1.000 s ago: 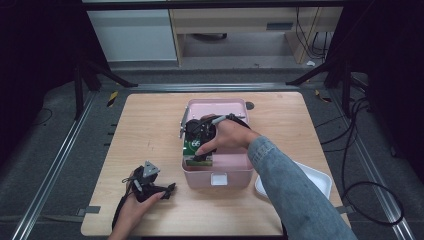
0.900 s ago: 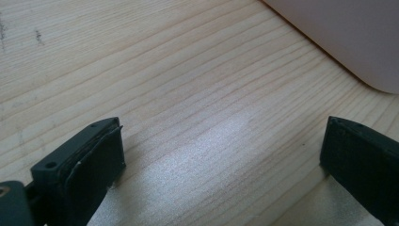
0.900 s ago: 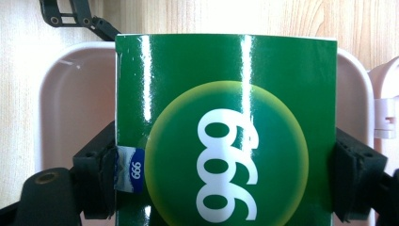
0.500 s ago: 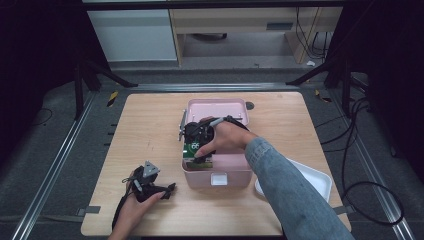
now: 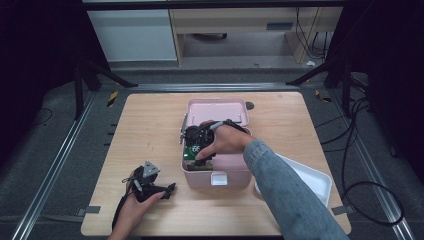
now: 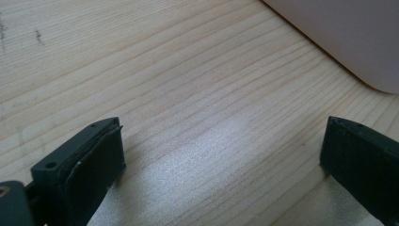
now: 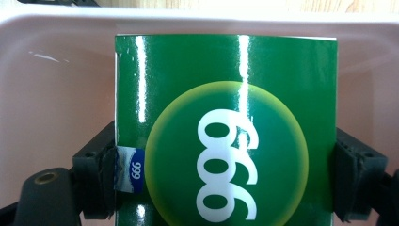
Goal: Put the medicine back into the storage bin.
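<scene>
Squarely between the right gripper's [image 7: 226, 183] two black jaws sat a glossy green box [image 7: 226, 127], a flat-faced carton with sharp edges, a yellow-green disc printed on its face and white "999" numerals across that disc; a small blue label bearing the same digits clung to its lower left edge. The jaws stood wide and their pads pressed against the carton's two sides, so the box was clamped across its full width. Strips of light ran down the shiny card. The carton was held inside a pale pink container [image 7: 56, 94] of smooth plastic with rounded walls, whose rim crossed the top of the right gripper view. From the high view the same pink case [image 5: 218, 172] stood near the middle of the table [image 5: 150, 130], its lid tipped back and a whitish latch on its front wall, while the right hand [image 5: 225, 142] kept the gripper down in it. A white rectangular tray [image 5: 315, 180] lay just beside the case on its right. The left gripper [image 6: 221, 179] rested low over the light, fine-grained wooden tabletop, its matt black jaws spread wide with nothing between them, a rounded pink corner of the case nearby.
</scene>
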